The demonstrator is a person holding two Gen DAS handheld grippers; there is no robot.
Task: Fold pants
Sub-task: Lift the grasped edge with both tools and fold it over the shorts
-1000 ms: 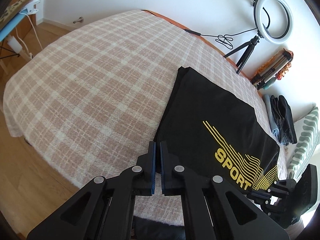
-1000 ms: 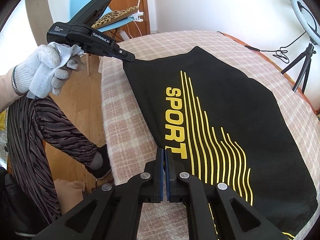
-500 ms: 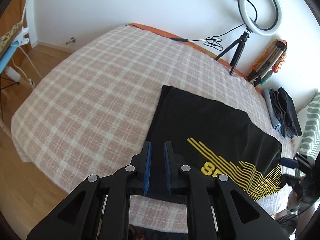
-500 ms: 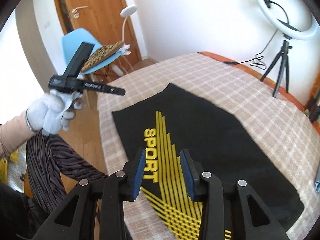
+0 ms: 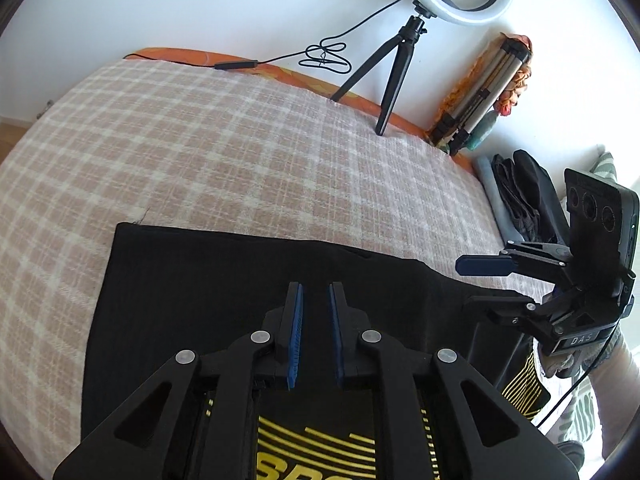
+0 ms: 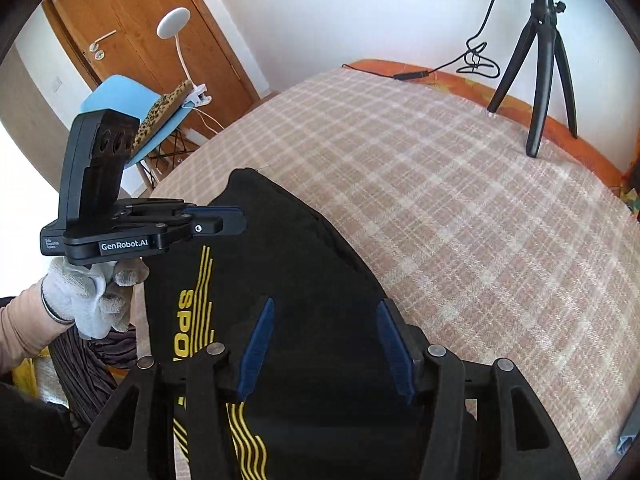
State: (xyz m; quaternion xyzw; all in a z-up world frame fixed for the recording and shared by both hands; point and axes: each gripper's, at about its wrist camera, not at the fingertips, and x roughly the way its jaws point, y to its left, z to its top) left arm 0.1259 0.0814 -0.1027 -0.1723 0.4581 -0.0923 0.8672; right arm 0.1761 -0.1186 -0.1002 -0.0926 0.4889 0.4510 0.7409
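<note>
Black pants (image 5: 224, 280) with a yellow SPORT print lie folded flat on the checked bed cover (image 5: 200, 152); they also show in the right wrist view (image 6: 304, 264). My left gripper (image 5: 315, 292) is open and empty, held above the pants' near part; it shows in the right wrist view (image 6: 224, 220) at the pants' left edge. My right gripper (image 6: 326, 308) is wide open and empty above the pants; it shows in the left wrist view (image 5: 480, 280) over their right end.
A ring light on a black tripod (image 5: 396, 76) stands at the bed's far edge, with a cable (image 5: 324, 56) beside it. Folded tripods (image 5: 484, 92) and dark clothes (image 5: 524, 196) lie at the far right. A blue chair (image 6: 132, 120) and wooden door (image 6: 132, 24) are left of the bed.
Both grippers have opened, let go of the pants' edge and lifted away. The pants now lie flat on the bed.
</note>
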